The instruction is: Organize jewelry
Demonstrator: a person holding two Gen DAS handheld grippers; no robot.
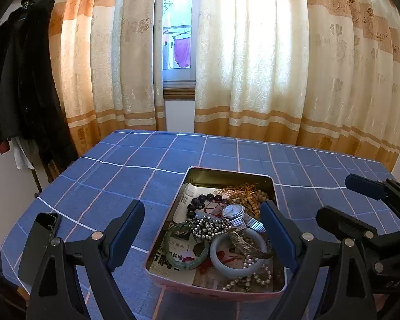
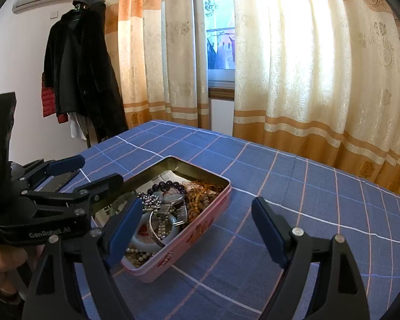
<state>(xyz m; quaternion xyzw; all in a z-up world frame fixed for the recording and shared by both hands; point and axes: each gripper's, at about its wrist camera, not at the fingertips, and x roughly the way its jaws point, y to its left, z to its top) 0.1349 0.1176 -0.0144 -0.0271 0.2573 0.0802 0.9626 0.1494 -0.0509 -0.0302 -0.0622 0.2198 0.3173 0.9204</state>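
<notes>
Left wrist view: left gripper [image 1: 202,229] hovering above the near half of the pink tin [image 1: 213,292], jaws spread wide, nothing held. Inside the tin, a tangled heap: silver watch [image 1: 233,211] on top, steel bead chain [image 1: 210,225] draped across the green bangle [image 1: 185,250], pale bangle [image 1: 237,257] threaded with a pearl strand [image 1: 253,280], dark bead bracelet [image 1: 200,202] and tan bead necklace [image 1: 250,196] toward the far end. Main hazard, probably: snagging, one lifted piece dragging its neighbours out over the rim onto the blue checked tablecloth [image 1: 120,176]. Smooth bangles likely to slip from flat pads.

Right wrist view: right gripper [image 2: 197,229] to the right of the tin, over bare cloth, jaws likewise wide apart and empty. Left gripper crowding the tin's left side; risk of the two tools colliding over so small a box, or nudging the light tin along the cloth.
</notes>
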